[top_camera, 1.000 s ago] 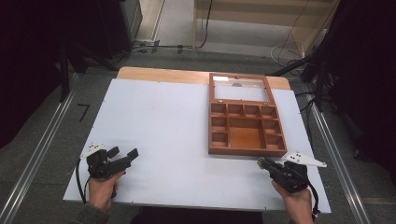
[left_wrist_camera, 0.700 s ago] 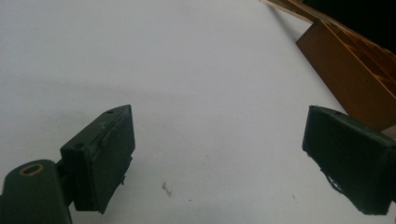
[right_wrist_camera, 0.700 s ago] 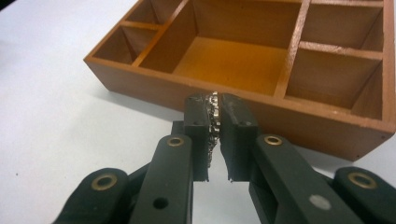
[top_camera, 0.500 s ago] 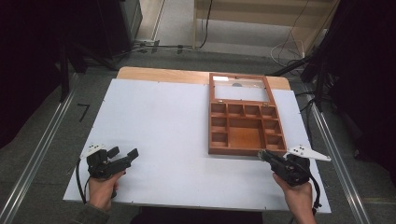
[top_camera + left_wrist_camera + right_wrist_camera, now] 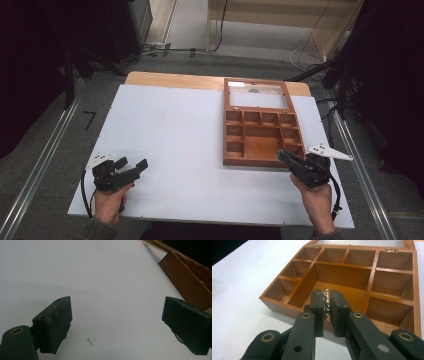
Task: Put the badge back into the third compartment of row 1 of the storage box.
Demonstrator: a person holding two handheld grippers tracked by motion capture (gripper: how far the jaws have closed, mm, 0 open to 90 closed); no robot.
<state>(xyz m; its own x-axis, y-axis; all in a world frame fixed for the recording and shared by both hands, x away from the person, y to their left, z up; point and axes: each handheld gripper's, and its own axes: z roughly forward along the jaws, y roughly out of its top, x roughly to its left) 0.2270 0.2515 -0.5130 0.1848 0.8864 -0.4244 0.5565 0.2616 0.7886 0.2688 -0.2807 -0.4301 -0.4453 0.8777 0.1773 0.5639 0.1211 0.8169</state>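
Right gripper (image 5: 326,312): jaws pressed together on a small silvery chain-like piece (image 5: 326,305) that shows in the narrow gap between them; held by the person's right hand (image 5: 318,202) at the table's near right, its tips just at the near right corner of the wooden box (image 5: 260,125).
Left gripper (image 5: 120,325): jaws spread wide with nothing between them; held in the left hand (image 5: 110,202) near the table's near left corner, tips pointing right, well apart from the box.
Wooden box: sits on the right half of the white table (image 5: 170,125), toward the far edge; divided into one large central compartment and smaller ones along its far side and both flanks.
Box lid (image 5: 257,93): swung open and lying flat beyond the far side of the box, joined by two brass hinges (image 5: 390,250); its panel is clear.
Silvery piece: in the right gripper view it hangs over the near edge of the large central compartment; whether it touches the box cannot be told.
Table: white sheet over a wooden top, whose bare wood shows along the far edge.
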